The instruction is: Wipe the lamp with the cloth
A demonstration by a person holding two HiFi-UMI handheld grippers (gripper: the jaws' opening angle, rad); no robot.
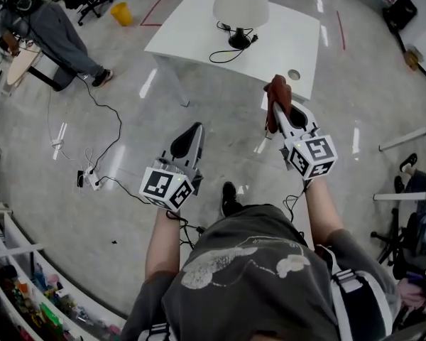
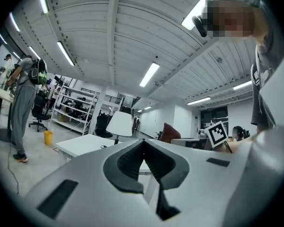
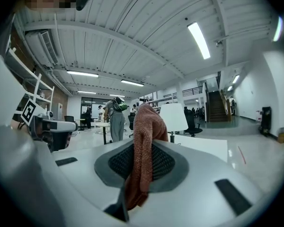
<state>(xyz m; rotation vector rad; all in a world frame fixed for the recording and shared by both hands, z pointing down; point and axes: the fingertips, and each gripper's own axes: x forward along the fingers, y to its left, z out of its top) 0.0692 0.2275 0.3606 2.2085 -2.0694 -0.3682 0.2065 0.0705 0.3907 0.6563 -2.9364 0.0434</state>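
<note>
Lamp (image 1: 240, 2) first: it stands upright on the far side of the white table (image 1: 291, 38). It has a white shade on a dark base, and its black cord (image 1: 227, 52) lies looped on the table beside the base. You stand on the open floor (image 1: 220, 119) short of the table, so the lamp is well apart from both of your grippers and nothing touches it.

Your right gripper (image 1: 280, 116) has its jaws closed on the reddish-brown cloth (image 1: 277, 94). In the right gripper view the cloth (image 3: 144, 141) is pinched between the ribbed pads. It bunches up above them and hangs down in front, with the lamp's shade (image 3: 173, 117) visible beyond it.

Your left gripper (image 1: 190, 139) has its jaws pressed together with nothing between them. In its own view the lamp (image 2: 119, 124) and the table (image 2: 83, 145) sit ahead, far off.

As for progress, I judge that the cloth is secured and ready, but the wiping itself has not begun. What is left is nearly the whole job: closing the gap to the table, bringing the cloth onto the shade, stem and base, and rubbing them over. The empty left gripper may be useful for steadying the lamp, since a light shade could tip or turn under the cloth.
</note>
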